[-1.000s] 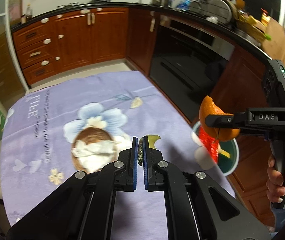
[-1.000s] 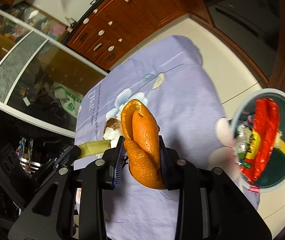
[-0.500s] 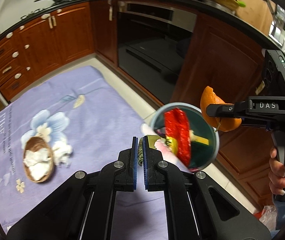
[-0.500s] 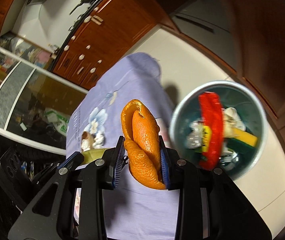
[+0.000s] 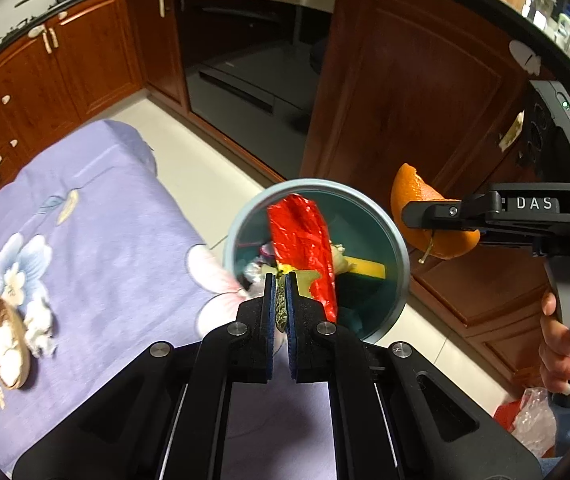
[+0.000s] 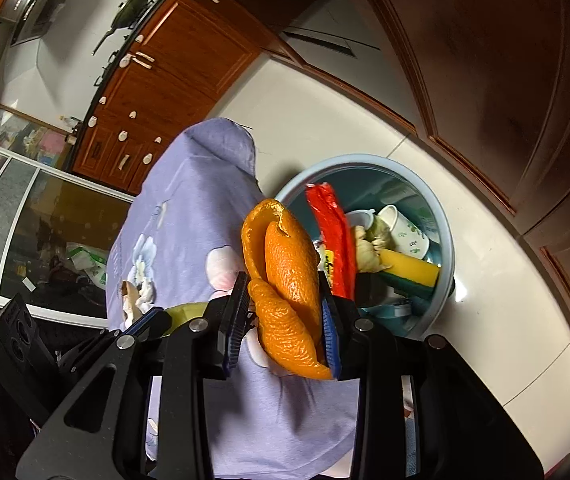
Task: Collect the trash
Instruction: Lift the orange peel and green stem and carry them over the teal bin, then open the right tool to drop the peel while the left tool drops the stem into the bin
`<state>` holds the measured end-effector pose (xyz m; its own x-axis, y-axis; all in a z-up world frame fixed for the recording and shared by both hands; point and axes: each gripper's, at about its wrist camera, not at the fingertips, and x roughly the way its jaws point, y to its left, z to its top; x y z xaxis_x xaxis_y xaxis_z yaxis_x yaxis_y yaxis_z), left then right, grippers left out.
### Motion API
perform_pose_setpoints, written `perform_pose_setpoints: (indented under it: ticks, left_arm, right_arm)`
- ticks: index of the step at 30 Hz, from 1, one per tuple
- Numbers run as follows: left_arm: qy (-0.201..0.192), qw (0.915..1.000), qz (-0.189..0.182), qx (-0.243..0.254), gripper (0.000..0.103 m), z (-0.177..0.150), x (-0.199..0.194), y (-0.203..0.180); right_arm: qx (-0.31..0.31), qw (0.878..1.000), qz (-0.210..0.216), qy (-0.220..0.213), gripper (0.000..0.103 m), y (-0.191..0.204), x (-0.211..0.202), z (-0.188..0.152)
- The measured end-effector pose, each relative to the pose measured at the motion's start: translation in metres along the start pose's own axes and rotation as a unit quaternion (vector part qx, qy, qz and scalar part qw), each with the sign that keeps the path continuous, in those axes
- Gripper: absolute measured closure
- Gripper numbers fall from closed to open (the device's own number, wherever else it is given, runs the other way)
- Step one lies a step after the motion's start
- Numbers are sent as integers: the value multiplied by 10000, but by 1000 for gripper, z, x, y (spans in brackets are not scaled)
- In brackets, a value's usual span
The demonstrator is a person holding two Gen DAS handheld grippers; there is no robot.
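Observation:
My left gripper [image 5: 280,280] is shut on a thin yellow-green peel [image 5: 305,283], held over the near rim of the round light-blue trash bin [image 5: 399,240] on the floor. The bin holds a red wrapper [image 5: 301,240], a yellow sponge and a paper cup [image 6: 405,228]. To the right, a person's hand holds my right gripper [image 5: 413,216]. In its own view the right gripper [image 6: 285,300] is shut on a curled orange peel [image 6: 289,264], just left of the bin [image 6: 447,240] and above the table's edge. The left gripper's peel [image 6: 183,314] shows at lower left there.
A table under a lilac flowered cloth [image 5: 105,220] lies left of the bin, with a brown shell-like bowl of white tissue [image 5: 5,336] on it. Wooden cabinets [image 5: 425,92] and an oven [image 5: 245,52] stand behind, across a strip of pale floor. A crumpled plastic bag [image 5: 533,416] lies lower right.
Both grippers swung from over the table to the bin and sank a little; the bin now fills the middle of both views. Each still holds its peel.

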<state>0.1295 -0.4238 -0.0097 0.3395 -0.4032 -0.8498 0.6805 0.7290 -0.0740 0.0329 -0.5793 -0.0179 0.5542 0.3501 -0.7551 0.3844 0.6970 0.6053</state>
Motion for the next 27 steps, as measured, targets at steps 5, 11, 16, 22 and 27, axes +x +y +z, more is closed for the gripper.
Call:
perform_pose_setpoints:
  ticks: [5, 11, 16, 22, 27]
  left_arm:
    - [243, 9996, -87, 74, 97, 6, 29, -5]
    - [478, 9987, -158, 104, 89, 10, 56, -7]
    - [350, 9993, 58, 62, 52, 6, 55, 2]
    - [338, 9990, -8, -283, 31, 0, 45, 20]
    - [242, 9983, 5, -535, 13, -6, 35, 34]
  right_arm:
    - [40, 9999, -59, 96, 72, -4, 11, 7]
    - [84, 9997, -119, 206, 72, -7, 23, 19]
    - [53, 9994, -164, 294, 72, -3, 33, 23]
    - [22, 9988, -171, 450, 72, 2, 50, 25]
    - [-56, 9984, -180, 542, 71, 11, 60, 26]
